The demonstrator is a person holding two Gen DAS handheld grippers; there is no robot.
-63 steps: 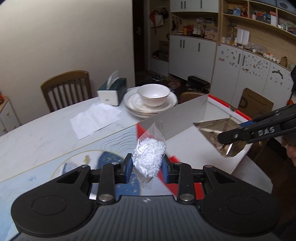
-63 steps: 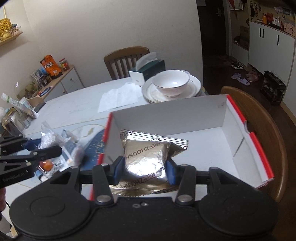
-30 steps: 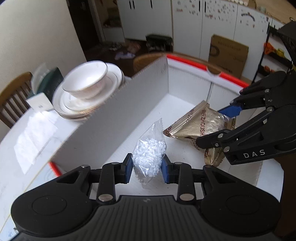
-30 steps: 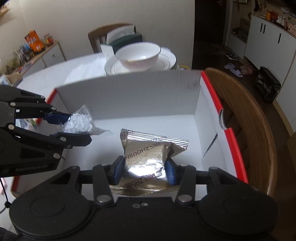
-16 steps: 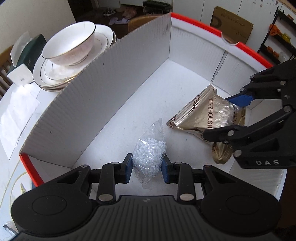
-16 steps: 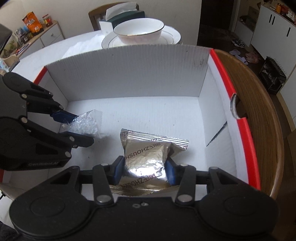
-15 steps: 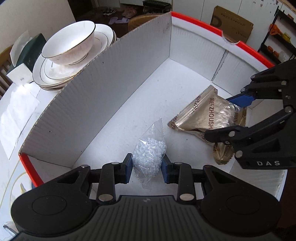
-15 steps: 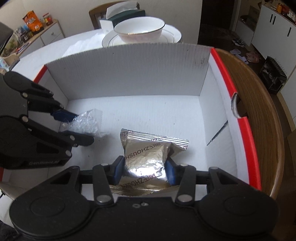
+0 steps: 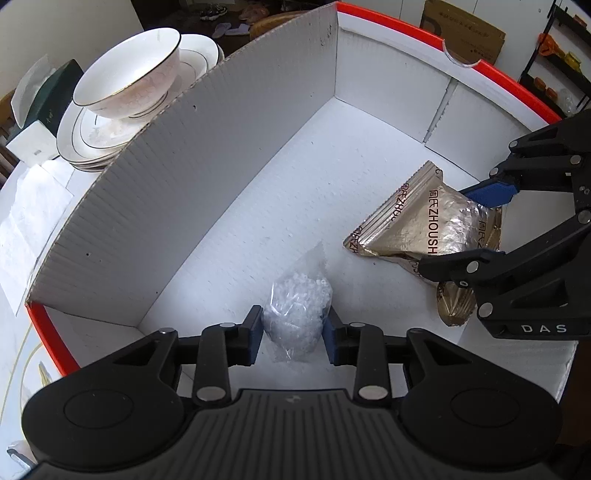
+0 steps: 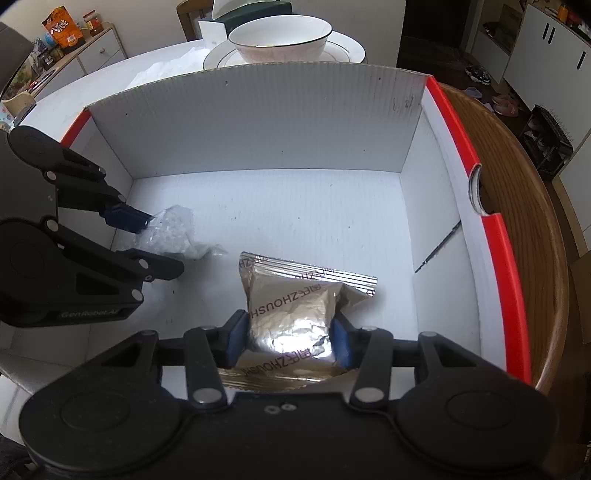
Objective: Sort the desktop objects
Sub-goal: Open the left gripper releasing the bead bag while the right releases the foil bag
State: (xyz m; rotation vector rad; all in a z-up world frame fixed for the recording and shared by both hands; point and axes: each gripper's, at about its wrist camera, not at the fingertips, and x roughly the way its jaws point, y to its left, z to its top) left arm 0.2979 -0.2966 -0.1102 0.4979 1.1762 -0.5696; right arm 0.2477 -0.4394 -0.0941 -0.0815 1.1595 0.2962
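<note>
Release is the step in hand, by my judgement: both packets are down inside the white corrugated cardboard box with the red rim (image 9: 369, 22) and only need letting go. The left hand-held gripper (image 9: 293, 328) is closed narrowly on a small clear plastic bag of white beads (image 9: 299, 302), pinched across its lower half, low over the near part of the box floor. The right hand-held gripper (image 10: 288, 341) is clamped on a crinkled gold foil snack packet (image 10: 295, 314), which sits toward the right side of the floor; whether either packet already touches the floor I cannot tell.

To do it well, I would lower each packet until it rests on the floor before opening, so that the beads do not drop and the bag does not roll. Open the jaws fully, then draw each tool straight back and up, clear of the thin film and the foil seam, which could snag on the blue pads (image 9: 255, 334). The two tools are near each other, so I would lift one at a time.

Outside the box, on the bench (image 9: 22, 218), a white gold-rimmed bowl (image 9: 129, 81) stands on stacked white plates (image 9: 96, 147) just behind the far wall.
</note>
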